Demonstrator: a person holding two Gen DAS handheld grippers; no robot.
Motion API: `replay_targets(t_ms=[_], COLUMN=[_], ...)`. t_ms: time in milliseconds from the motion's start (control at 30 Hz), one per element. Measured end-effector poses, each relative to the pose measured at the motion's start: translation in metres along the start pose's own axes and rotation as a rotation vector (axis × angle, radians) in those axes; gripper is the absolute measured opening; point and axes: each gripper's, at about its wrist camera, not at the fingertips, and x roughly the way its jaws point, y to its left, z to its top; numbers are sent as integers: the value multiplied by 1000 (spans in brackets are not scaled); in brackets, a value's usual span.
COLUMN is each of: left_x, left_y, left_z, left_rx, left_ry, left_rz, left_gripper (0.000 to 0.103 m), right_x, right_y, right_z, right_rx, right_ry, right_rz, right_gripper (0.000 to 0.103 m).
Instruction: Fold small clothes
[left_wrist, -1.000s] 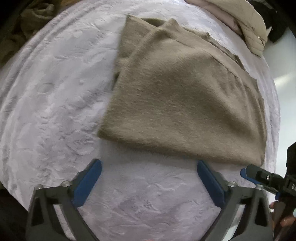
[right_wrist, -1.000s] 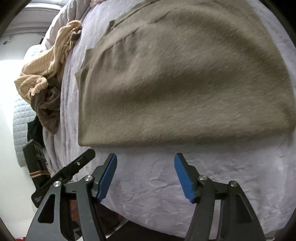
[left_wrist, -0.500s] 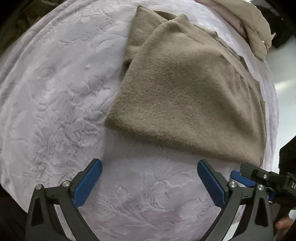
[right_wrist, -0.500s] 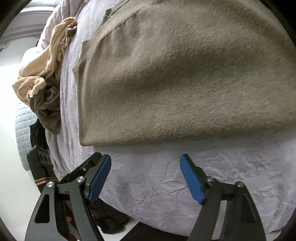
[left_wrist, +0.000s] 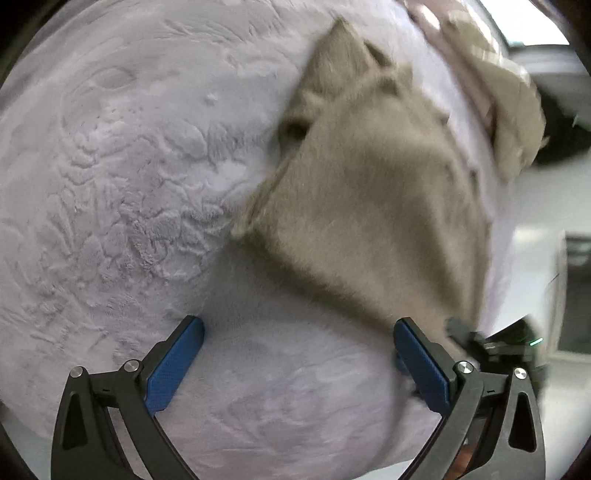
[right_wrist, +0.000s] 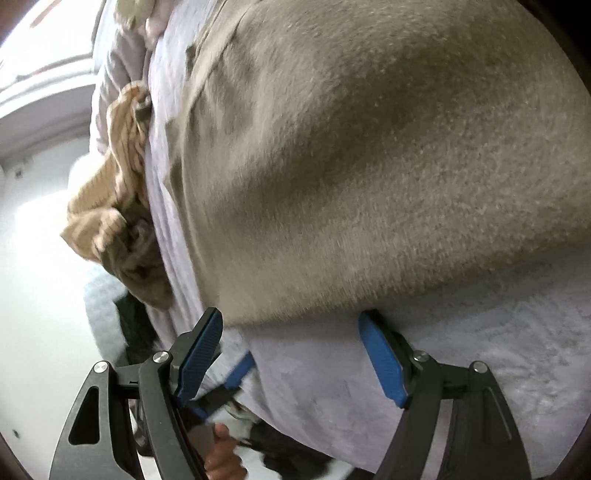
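— Jaws first: how do they stand?

— Left gripper (left_wrist: 297, 360) has its jaws spread wide over the pale embossed bed cover (left_wrist: 122, 192), nothing between them. Its right blue pad sits just at the near corner of the taupe sweater (left_wrist: 369, 206); whether it touches is lost to blur.

— And the other?

— Right gripper (right_wrist: 291, 354) is spread as well, both blue pads just at the near hem of the sweater (right_wrist: 369, 166), the cloth edge lying above them. Nothing is pinched. In the left wrist view its dark tip peeks out behind the left gripper's right finger, at the sweater's corner.

— Where does the sweater lie?

— Flat on the bed, folded, its fuzzy layers stacked; one looser flap sticks out at the far left corner in the left wrist view.

— Beyond it?

— Tan ribbed garment (right_wrist: 110, 206), bunched at the bed's edge, well apart from the sweater's hem. Cream garment (left_wrist: 513, 110) lies crumpled at the far side of the bed. Fingers (right_wrist: 221, 454) of a person's hand show below the right gripper.
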Motion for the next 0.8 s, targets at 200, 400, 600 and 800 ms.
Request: replay_targets(t_ms=[200, 400, 600, 800], left_x=[-9, 7, 19, 14], left_y=[3, -14, -36, -46], left_z=[2, 4, 29, 46], left_rx=[-78, -149, -185, -69], left_ry=[-34, -63, -195, -264], left_rz=[-168, -247, -173, 49], left_gripper=[103, 103, 78, 12], right_x=[4, -17, -13, -18], right_y=[-4, 25, 26, 29], right_z=[9, 14, 13, 8], right_rx=[70, -55, -108, -181], right_ry=[-45, -47, -5, 72], right_rz=[76, 109, 52, -24], right_gripper=[9, 9, 8, 12])
